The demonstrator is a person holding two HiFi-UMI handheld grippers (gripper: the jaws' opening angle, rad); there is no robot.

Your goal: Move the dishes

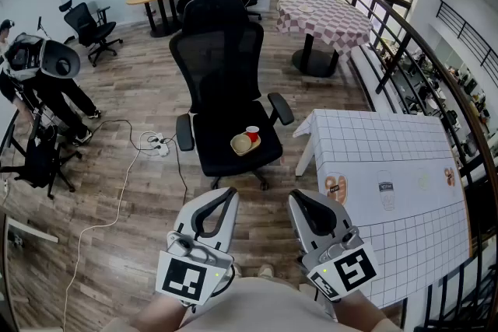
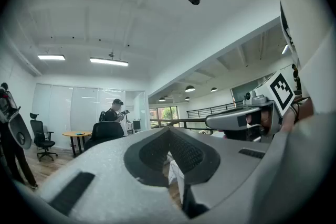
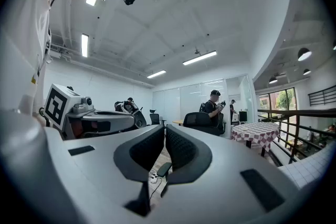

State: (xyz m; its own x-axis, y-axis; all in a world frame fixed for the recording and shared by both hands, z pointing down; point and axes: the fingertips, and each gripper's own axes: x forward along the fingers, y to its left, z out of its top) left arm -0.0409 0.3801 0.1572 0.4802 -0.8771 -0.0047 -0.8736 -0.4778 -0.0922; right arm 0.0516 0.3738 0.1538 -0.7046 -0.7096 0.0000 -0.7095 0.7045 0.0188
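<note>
Left gripper, right gripper closed, empty — red cup touching plate on chair.

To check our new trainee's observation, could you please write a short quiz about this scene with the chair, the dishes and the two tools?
1. Which two dishes lie on the office chair?
2. True or false: the left tool grips a dish.
3. The right tool is: A open; B shut and empty; C shut on something.
Key: 1 the plate and the red cup; 2 false; 3 B.
</note>
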